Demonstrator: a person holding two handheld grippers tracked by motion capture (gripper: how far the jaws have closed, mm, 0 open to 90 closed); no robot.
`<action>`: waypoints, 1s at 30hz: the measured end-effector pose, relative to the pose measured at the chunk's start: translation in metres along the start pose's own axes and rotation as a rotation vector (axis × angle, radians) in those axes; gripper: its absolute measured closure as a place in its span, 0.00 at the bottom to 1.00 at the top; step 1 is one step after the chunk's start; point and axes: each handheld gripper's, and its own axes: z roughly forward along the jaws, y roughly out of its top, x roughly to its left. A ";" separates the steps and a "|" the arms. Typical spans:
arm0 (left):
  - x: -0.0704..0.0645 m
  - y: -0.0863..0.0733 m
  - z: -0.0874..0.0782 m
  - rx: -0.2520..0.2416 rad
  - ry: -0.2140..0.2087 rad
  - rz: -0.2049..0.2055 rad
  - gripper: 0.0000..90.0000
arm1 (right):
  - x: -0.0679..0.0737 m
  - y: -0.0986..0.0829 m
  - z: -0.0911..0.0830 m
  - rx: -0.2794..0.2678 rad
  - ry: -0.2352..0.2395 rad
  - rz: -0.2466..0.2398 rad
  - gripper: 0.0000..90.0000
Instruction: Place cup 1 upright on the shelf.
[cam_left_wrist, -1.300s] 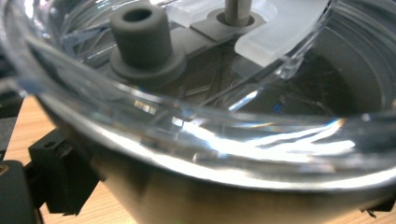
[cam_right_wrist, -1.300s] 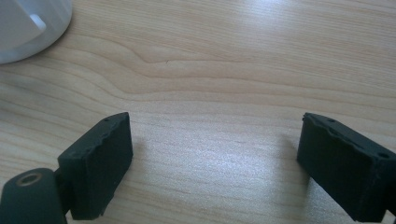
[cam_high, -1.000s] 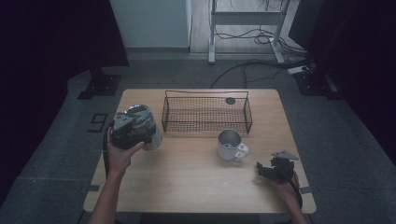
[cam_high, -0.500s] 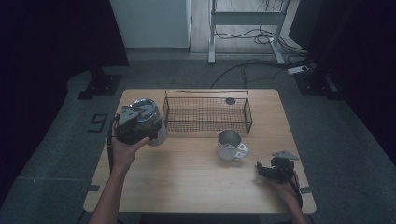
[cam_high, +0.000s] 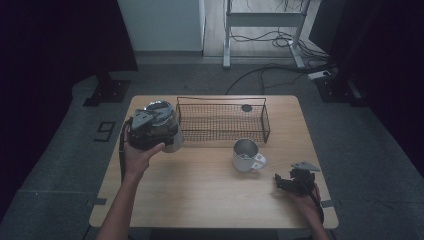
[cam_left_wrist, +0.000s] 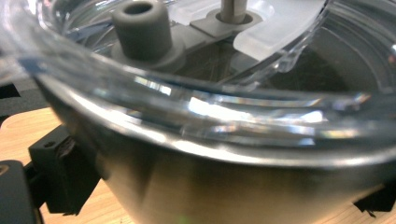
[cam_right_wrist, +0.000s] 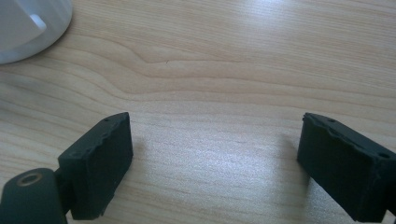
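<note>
A: Wooden table (cam_high: 200, 200), dark grey floor around it, cables at the back. Items?

B: One wire basket (cam_high: 222, 120) at the far middle, with a small dark disc (cam_high: 246, 107) inside near its right end. One metal mug (cam_high: 246, 155) with a white handle, standing upright in front of the basket.

A: Left gripper (cam_high: 150, 131)?

B: Raised over the table's left edge, clenched on a steel cup (cam_left_wrist: 233, 182) with a clear lid (cam_left_wrist: 210, 70); the black jaws press its sides, just beside the basket's left end.

A: Right gripper (cam_right_wrist: 212, 158)?

B: Low on the table near the right front corner, jaws released and wide apart, bare wood between them, mug near.
</note>
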 end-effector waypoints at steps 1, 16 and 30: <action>0.000 0.001 0.001 0.001 -0.002 0.001 0.04 | 0.000 0.000 0.000 0.000 0.000 0.000 0.11; -0.011 0.016 0.008 -0.006 -0.018 0.020 0.04 | 0.000 0.000 0.000 -0.002 0.000 0.002 0.11; -0.020 0.025 0.017 -0.006 -0.030 0.031 0.04 | 0.000 0.000 0.000 -0.002 0.000 0.002 0.11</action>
